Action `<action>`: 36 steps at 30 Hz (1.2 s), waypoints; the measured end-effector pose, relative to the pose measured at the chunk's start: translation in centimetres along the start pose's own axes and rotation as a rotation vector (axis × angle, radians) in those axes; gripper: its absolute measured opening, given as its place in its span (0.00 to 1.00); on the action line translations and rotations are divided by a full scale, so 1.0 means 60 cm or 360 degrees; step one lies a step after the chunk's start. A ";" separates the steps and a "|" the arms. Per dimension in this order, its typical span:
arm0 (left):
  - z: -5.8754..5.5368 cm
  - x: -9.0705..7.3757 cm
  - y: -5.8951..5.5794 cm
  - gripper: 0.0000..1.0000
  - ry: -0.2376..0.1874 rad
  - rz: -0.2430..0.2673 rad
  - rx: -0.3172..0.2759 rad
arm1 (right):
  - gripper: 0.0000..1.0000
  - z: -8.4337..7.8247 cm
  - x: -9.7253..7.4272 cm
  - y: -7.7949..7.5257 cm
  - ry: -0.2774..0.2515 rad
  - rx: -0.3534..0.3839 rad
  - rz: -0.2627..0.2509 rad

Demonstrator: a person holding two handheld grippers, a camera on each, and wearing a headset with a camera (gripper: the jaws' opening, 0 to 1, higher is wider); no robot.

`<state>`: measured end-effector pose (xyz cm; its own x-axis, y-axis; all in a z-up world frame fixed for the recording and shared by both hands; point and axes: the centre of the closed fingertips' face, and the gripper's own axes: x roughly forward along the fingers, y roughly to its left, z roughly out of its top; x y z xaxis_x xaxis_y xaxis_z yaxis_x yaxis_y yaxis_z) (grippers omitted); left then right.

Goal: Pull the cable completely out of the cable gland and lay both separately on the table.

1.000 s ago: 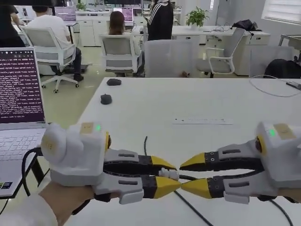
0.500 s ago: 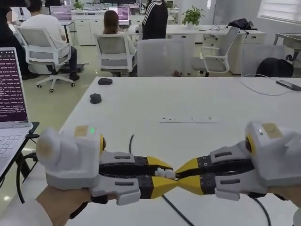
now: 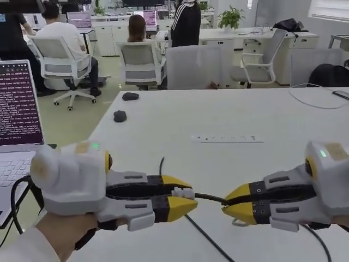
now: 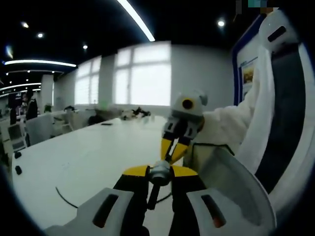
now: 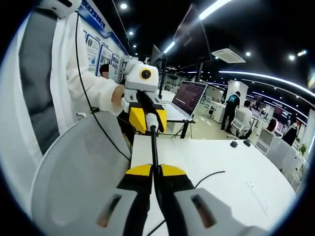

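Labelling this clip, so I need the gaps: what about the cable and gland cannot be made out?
- Head view: how much cable sits inside the cable gland, hidden by the gland and left gripper.
- Head view: the cable's far end, cut off by the bottom edge.

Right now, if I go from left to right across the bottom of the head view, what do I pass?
A laptop → left gripper, clamping the cable gland → cable → right gripper.
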<state>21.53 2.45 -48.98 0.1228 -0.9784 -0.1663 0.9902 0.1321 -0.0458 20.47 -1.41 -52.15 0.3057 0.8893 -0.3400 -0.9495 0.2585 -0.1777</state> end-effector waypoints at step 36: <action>0.005 0.006 0.008 0.17 -0.0046 -0.0002 -0.0020 | 0.15 0.017 0.027 -0.014 -0.0071 0.0026 0.0024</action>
<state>22.05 2.09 -48.77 0.1239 -0.9827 -0.1377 0.9894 0.1329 -0.0581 21.69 0.19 -51.63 0.2883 0.9091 -0.3008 -0.9551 0.2507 -0.1578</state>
